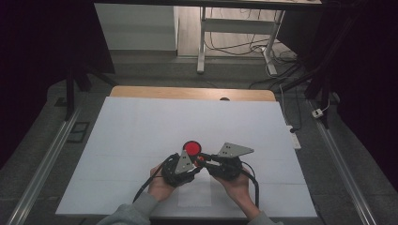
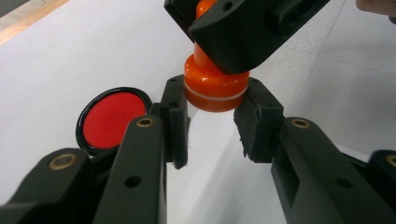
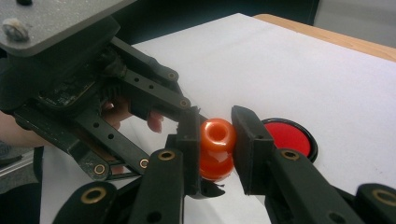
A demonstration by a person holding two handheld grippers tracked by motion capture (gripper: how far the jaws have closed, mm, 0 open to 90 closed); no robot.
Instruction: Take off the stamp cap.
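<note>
Left gripper (image 2: 211, 123) closed on the wide base of an orange stamp (image 2: 215, 91), pads pressed to its two sides, base held at roughly 12 o'clock from the jaw tips in the left gripper view. Right gripper (image 3: 218, 140) clamped on the same stamp's narrower knob end (image 3: 217, 135) (hollow top facing the camera), jaws coming in across the left gripper's. Held jointly just above the white table cover (image 1: 141, 131), near the table's 6 o'clock edge in the high view, stamp (image 1: 199, 159) between the two gripper bodies. Round red ink pad in a black rim (image 1: 191, 147) flat on the cover, just past the jaws at about 12 o'clock; at 9 o'clock of the stamp in the left gripper view. No readable writing or brand anywhere. Left hand (image 1: 161, 187) and right hand (image 1: 237, 183) low at the near edge, forearms angled inward, grippers pointing toward each other.
</note>
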